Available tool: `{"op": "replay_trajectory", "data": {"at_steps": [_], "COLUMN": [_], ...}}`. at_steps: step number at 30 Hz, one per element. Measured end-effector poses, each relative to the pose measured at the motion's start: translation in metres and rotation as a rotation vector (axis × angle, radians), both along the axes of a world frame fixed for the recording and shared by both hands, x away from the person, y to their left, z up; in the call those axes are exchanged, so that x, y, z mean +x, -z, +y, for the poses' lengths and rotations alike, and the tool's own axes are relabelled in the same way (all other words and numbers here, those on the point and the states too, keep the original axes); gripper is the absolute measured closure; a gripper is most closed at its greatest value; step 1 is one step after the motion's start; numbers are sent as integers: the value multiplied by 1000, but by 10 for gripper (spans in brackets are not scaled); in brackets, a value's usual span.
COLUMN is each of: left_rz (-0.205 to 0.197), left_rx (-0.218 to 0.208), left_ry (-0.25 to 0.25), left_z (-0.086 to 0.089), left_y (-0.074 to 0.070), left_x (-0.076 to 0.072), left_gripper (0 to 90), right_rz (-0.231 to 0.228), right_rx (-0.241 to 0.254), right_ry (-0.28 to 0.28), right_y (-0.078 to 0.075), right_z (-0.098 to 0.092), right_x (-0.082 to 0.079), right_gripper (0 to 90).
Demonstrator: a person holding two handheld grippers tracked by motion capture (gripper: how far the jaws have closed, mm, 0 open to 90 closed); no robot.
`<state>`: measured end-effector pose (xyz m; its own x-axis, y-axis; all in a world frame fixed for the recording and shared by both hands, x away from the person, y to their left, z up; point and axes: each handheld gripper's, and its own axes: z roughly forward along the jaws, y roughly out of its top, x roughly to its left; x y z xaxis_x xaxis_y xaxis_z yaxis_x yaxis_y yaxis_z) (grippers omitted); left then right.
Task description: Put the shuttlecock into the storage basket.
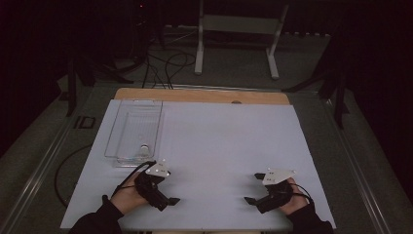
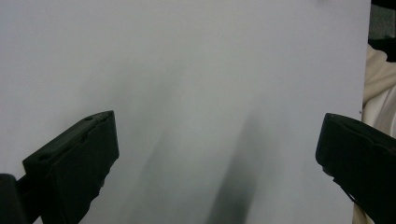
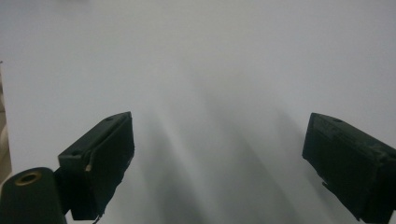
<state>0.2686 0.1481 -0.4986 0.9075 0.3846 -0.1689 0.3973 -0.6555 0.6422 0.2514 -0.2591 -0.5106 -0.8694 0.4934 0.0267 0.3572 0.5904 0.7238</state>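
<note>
Left gripper, right gripper: jaws spread, empty, near the worktop's front edge. High view adds clear tray, back-left corner.

You have nothing to read here: no words, numbers, brand marks or signs stand out anywhere. The white sheet covering the table is blank, the clear plastic rectangular tray carries no label you can make out, and the grey three-cornered plates on top of your grippers show only small dark dots, too tiny to read as marks.
</note>
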Motion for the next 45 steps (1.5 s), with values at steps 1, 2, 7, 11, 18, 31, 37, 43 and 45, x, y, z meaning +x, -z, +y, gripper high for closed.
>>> {"op": "replay_trajectory", "data": {"at_steps": [1,2,7,11,18,31,37,43,45], "left_rz": [-13,-13,-24,-33,-43,-47,-46,-60,-60], "left_rx": [-13,-13,-25,-23,-30,-67,-56,-65,-75], "left_ry": [-18,-18,-22,-52,-77,-137,-164,-163,-166], "left_z": [3,3,11,16,25,48,53,51,51], "left_y": [1,1,1,4,5,10,14,13,14], "left_x": [-2,-2,-7,-9,-12,-16,-19,-20,-19], "left_gripper": [1,1,1,1,1,1,1,1,1], "right_rz": [0,0,4,6,4,7,9,5,4], "right_rx": [-1,-1,1,0,-3,-14,-11,-13,-13], "right_ry": [0,0,0,0,-1,-5,-5,-5,-2], "right_y": [0,0,0,0,1,3,3,3,4], "right_z": [0,0,0,0,-1,1,0,-1,-1], "right_x": [0,0,0,0,0,0,1,1,1], "right_gripper": [91,91,91,91,91,90,91,91,91]}}
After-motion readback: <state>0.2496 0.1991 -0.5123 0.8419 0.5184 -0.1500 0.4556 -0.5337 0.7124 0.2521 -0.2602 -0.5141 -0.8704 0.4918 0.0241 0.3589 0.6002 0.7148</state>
